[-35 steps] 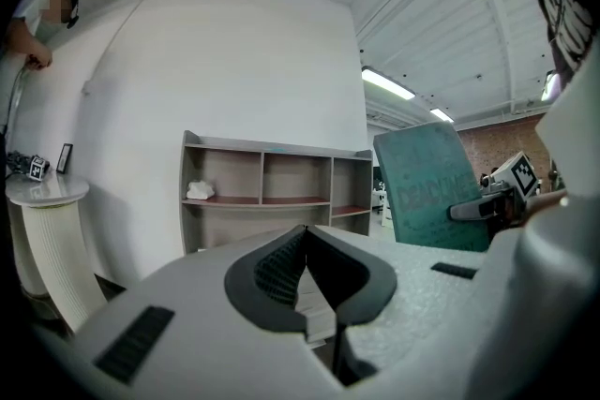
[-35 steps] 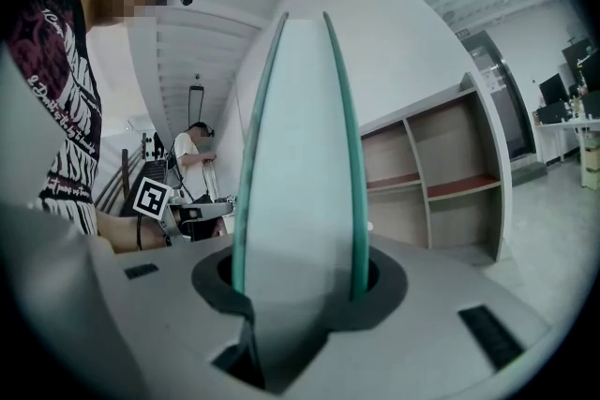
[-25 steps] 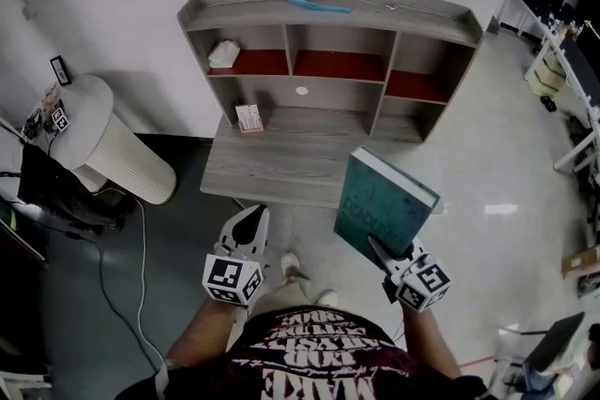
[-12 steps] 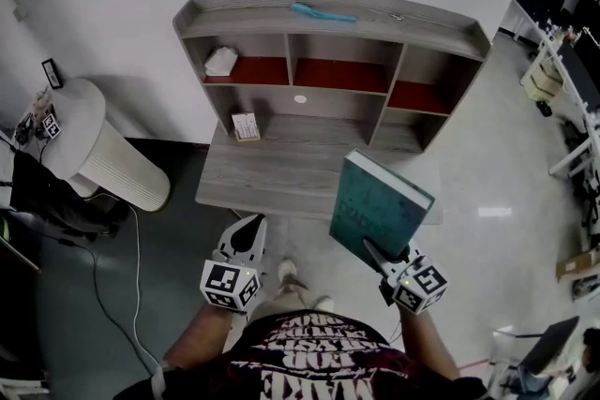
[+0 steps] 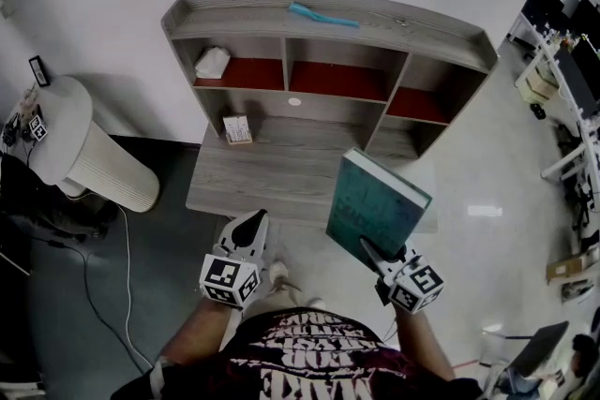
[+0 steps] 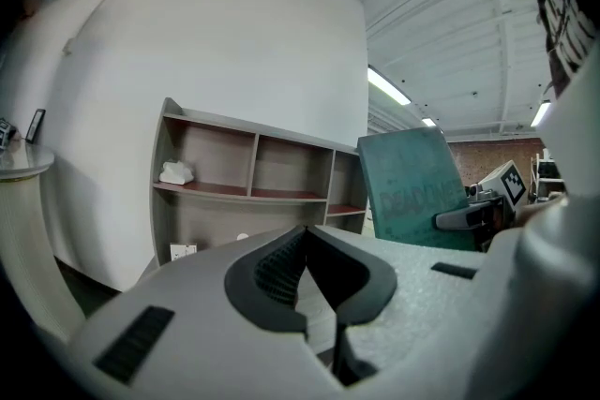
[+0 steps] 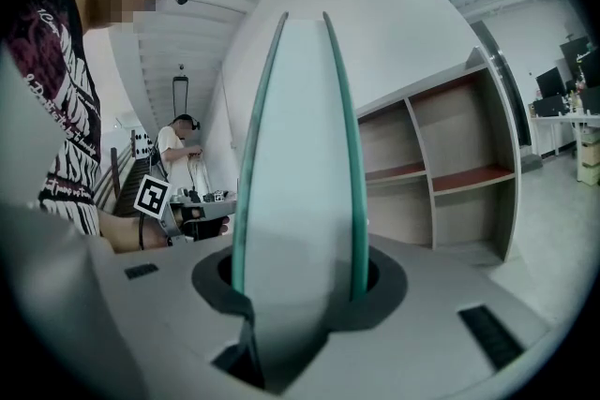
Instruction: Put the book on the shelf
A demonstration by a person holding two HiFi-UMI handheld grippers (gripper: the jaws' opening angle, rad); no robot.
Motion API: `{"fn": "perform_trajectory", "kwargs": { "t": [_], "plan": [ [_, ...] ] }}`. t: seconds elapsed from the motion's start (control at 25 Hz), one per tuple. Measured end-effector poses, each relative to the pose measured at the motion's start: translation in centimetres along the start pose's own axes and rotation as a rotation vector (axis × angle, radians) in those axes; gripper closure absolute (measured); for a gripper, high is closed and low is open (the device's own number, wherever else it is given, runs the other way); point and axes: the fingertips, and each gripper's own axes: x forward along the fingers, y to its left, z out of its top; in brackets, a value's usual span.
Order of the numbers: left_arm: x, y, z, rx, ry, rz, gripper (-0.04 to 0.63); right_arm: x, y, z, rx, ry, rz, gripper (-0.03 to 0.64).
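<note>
Book (image 5: 377, 201), a teal hardback, is clamped at its lower edge by R gripper (image 5: 368, 248). R gripper view shows both covers w/ the pale page block between them, and a pad pressed on each side, so the grip looks firm. L gripper (image 5: 250, 222) carries nothing: in its own view the two dark pads meet at the tips w/ no gap. Vs a sec ago, shelf (image 5: 323, 5) sits wider and further left in head view, and the desk (image 5: 262, 178) front edge now lies just ahead of both grippers. So the person has stepped fwd and both hands came along, roughly level. Book tilt and hold look the same as before, and it hasn't slipped in the jaws. It's still in the air, short of the bays. In head view it overlaps the desk's right front corner, w/ no contact as far as I can tell. Judgement: the approach is about done and placing hasn't begun. Mid bay (image 5: 337, 80) and right bay (image 5: 412, 106), both w/ red floors, show nothing inside. Left bay holds a white crumpled thing (image 5: 212, 63). Also there: a blue item (image 5: 322, 14) on the top board and a small card (image 5: 236, 128) at the back of the desk, both clear of the likely path. The book looks tall for a bay, so it'll prob. need tipping flat or going in edge-first. The main risk is clipping a divider. L gripper is free to steady the book once it's in.
</note>
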Motion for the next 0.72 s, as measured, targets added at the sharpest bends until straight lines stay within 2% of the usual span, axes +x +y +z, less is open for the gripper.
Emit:
{"fn": "perform_trajectory", "kwargs": {
  "t": [0.48, 0.72],
  "plan": [
    [3.5, 2.3, 1.2, 0.01, 0.001, -0.03, 0.589, 3.1, -1.7, 1.6, -0.003, -0.022, -0.016, 0.449],
    [5.0, 4.0, 0.6, 0.007, 0.023, -0.041, 0.589, 5.1, -2.0, 2.2, 0.027, -0.041, -0.014, 0.449]
  ]
}}
